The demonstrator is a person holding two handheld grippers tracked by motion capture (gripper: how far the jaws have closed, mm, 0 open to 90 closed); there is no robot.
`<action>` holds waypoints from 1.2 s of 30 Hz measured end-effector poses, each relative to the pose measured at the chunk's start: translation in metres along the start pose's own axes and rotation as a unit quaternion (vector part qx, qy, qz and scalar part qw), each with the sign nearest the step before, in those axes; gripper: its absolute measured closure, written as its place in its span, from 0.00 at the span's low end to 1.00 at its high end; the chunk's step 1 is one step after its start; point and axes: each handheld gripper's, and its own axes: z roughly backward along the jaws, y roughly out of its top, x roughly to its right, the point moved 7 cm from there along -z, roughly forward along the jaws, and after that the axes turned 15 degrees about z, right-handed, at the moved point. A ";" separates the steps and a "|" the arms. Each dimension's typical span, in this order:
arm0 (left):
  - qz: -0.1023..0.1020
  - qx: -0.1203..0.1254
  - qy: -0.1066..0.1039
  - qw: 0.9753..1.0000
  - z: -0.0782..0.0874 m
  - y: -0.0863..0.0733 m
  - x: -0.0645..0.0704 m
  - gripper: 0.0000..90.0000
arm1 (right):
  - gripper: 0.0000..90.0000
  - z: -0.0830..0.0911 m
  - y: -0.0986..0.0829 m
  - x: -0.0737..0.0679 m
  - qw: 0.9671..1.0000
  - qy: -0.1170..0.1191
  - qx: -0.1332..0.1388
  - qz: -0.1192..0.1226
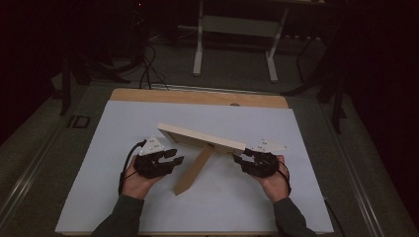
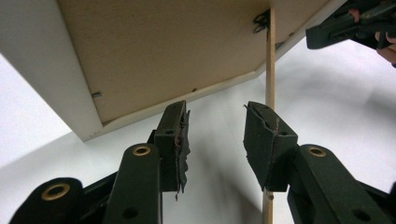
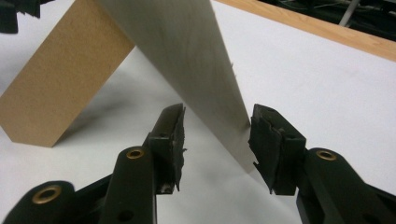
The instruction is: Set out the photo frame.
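Both grippers open, empty: left gripper (image 1: pixel 174 159) near frame's (image 1: pixel 200 138) left end, right gripper (image 1: pixel 240 159) straddling its right edge; stand (image 1: pixel 193 170) propped on table (image 1: pixel 113 148).

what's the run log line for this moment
left tongs: open, beside picture frame | right tongs: open, at frame's end | frame: propped on stand

White sheet (image 1: pixel 123 148) covers wooden table (image 1: pixel 197 97); white stand legs (image 1: pixel 198 54) and cables (image 1: pixel 148 69) on floor beyond.

Picture frame (image 2: pixel 154 56) cut off above.
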 end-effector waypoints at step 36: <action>0.097 0.035 0.061 0.993 0.008 0.010 -0.027 0.78 | 0.90 0.008 -0.015 0.020 0.999 -0.002 -0.044 0.002</action>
